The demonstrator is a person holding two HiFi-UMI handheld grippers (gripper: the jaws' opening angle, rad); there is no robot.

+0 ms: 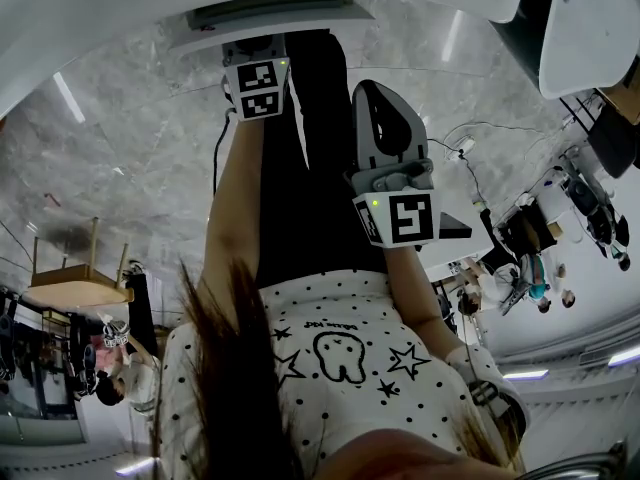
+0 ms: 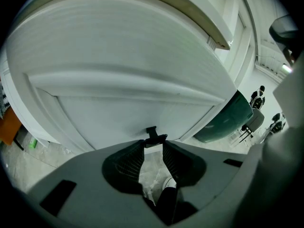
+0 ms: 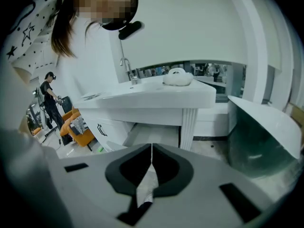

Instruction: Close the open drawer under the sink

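Note:
In the left gripper view a white drawer front point(image 2: 123, 80) fills the frame, very close. Its small black handle point(image 2: 153, 136) sits right at my left gripper's point(image 2: 153, 145) tips, and the jaws stand closed in on it from both sides. In the head view the left gripper point(image 1: 258, 88) reaches up to the white drawer point(image 1: 275, 23). The right gripper point(image 1: 395, 168) hangs beside it, away from the drawer. The right gripper point(image 3: 151, 148) is shut with nothing in it and faces the sink vanity point(image 3: 156, 101) from a distance.
A faucet point(image 3: 128, 70) and a white object point(image 3: 177, 76) stand on the vanity top. A dark-sided bathtub point(image 3: 266, 137) lies to the right. At the left are an orange chair point(image 3: 76, 129) and a standing person point(image 3: 50, 99). Marble floor point(image 1: 120, 158) surrounds me.

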